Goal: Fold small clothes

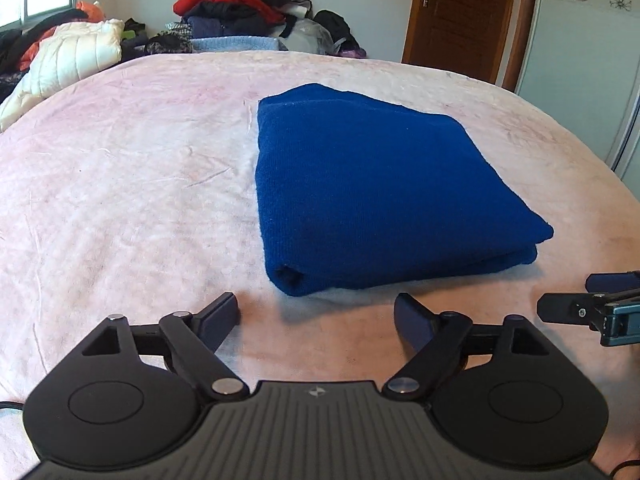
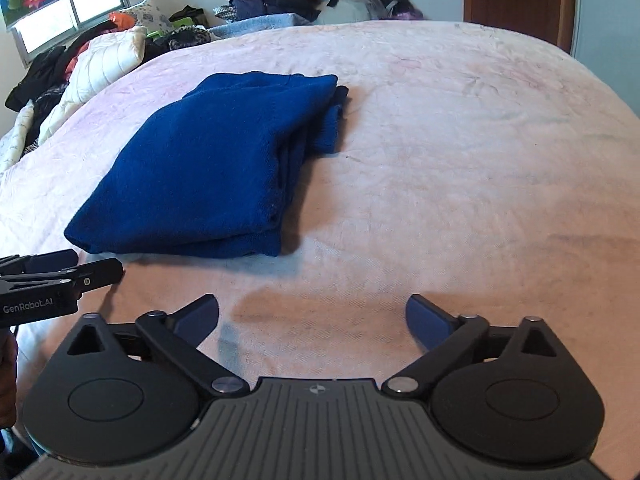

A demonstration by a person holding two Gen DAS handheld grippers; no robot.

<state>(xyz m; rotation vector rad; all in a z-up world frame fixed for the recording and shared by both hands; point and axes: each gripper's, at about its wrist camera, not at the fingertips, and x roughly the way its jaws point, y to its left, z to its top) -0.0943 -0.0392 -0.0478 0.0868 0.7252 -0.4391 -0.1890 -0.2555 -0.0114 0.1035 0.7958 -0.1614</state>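
Observation:
A dark blue knitted garment (image 1: 372, 184) lies folded into a thick rectangle on the pale pink bed cover (image 1: 132, 184). In the right wrist view the same garment (image 2: 208, 168) sits to the upper left, its layered edges facing right. My left gripper (image 1: 316, 312) is open just short of the garment's near folded edge, nothing between its fingers. My right gripper (image 2: 312, 316) is open wide over bare cover, to the right of the garment and apart from it. Each gripper shows at the edge of the other's view: the right one (image 1: 580, 308) and the left one (image 2: 76, 276).
A heap of clothes (image 1: 240, 8) in red, black and grey is piled behind the bed's far edge. A white quilted jacket (image 1: 72, 56) and dark clothes lie at the far left under a window (image 2: 72, 12). A brown door (image 1: 460, 12) stands at the back right.

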